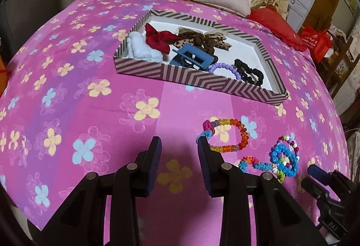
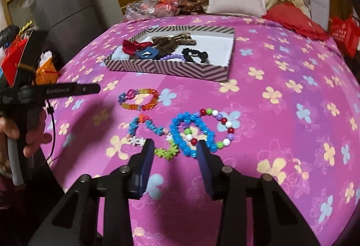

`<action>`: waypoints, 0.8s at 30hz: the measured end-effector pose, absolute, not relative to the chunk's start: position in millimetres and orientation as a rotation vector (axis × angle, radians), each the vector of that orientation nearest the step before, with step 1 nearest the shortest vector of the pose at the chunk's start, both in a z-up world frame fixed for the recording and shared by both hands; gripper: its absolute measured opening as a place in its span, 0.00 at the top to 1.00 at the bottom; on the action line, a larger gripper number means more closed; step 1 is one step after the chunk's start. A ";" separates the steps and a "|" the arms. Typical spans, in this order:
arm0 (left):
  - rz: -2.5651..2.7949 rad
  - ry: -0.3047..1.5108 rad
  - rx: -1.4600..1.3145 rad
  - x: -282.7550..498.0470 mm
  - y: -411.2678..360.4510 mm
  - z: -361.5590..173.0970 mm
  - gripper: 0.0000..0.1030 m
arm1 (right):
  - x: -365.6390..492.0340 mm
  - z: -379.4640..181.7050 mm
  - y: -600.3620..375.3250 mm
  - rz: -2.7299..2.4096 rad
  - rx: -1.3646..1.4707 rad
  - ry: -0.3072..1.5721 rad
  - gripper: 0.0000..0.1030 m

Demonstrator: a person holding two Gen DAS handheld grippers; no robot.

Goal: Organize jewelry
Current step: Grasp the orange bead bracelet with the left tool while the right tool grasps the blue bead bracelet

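left gripper [image 1: 179, 144]: fingers wide apart, holding nothing, low centre of its view, right tip just touching the orange-yellow beaded bracelet [image 1: 227, 134].
right gripper [image 2: 176, 147]: also spread and empty, over the blue flower-bead bracelet [image 2: 192, 133] at mid-frame.
striped cardboard tray [image 2: 166, 68]: upper centre, so I'd pinch one strand only, then lift clear of the tangle.

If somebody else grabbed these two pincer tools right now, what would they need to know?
Left gripper: open, empty, beside the orange-and-yellow bead bracelet.
Right gripper: open, empty, over the bright blue bead bracelet.
Done: blue claw clip, red bow, purple bead bracelet and black scrunchie lie in the striped cardboard tray.
Left: four bracelets on the pink floral sheet.
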State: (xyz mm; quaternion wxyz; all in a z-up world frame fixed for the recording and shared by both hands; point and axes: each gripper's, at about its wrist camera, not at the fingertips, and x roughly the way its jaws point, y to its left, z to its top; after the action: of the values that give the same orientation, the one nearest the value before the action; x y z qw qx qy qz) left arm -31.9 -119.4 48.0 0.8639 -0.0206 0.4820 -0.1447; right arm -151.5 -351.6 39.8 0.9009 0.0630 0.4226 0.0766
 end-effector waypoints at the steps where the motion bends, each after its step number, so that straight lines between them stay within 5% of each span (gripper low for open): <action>1: -0.303 1.009 -0.038 -32.5 -120.1 47.5 0.66 | -149.4 38.6 -352.3 0.148 0.123 0.873 0.63; 24: -0.304 1.033 -0.023 -25.6 -127.3 39.0 0.66 | -99.8 8.8 -358.6 0.156 -0.007 0.929 0.71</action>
State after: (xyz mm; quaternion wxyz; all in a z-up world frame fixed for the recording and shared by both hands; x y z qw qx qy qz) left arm -25.6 -127.3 39.0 0.8583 -0.0110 0.4921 -0.1450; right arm -99.8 -358.6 8.8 0.8911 -0.0035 0.4474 0.0754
